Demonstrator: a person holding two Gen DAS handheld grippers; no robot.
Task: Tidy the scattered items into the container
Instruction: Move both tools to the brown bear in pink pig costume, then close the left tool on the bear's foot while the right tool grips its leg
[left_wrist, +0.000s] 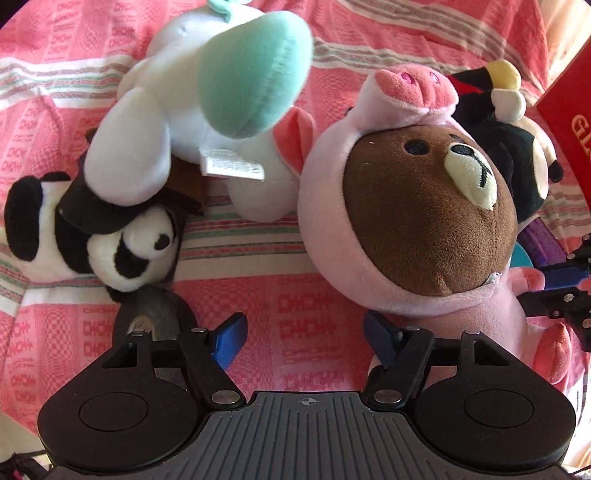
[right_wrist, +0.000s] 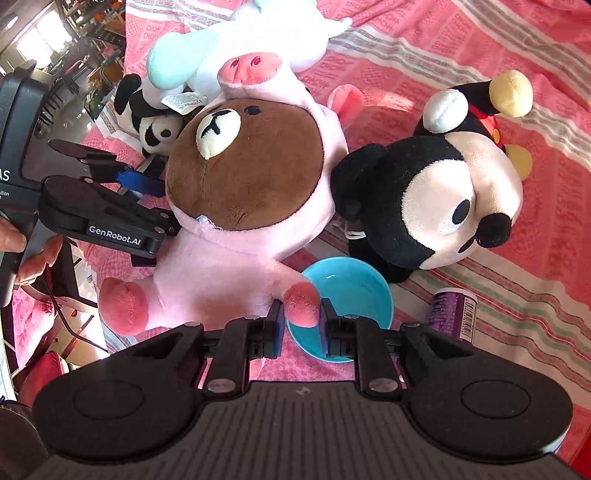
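A brown bear plush in a pink pig suit (left_wrist: 417, 206) lies on the pink cloth; it also shows in the right wrist view (right_wrist: 243, 177). My right gripper (right_wrist: 301, 314) is shut on the bear's pink foot (right_wrist: 301, 301). My left gripper (left_wrist: 303, 336) is open and empty, just left of the bear's body; it shows in the right wrist view (right_wrist: 144, 206) beside the bear's head. A white and mint plush (left_wrist: 207, 92), a panda plush (left_wrist: 110, 240) and a Mickey plush (right_wrist: 436, 199) lie around it.
A blue bowl (right_wrist: 351, 291) sits under the bear's foot. A purple bottle (right_wrist: 452, 314) lies to its right. A red box (left_wrist: 572, 107) stands at the far right. The pink striped cloth (left_wrist: 295, 288) covers the surface.
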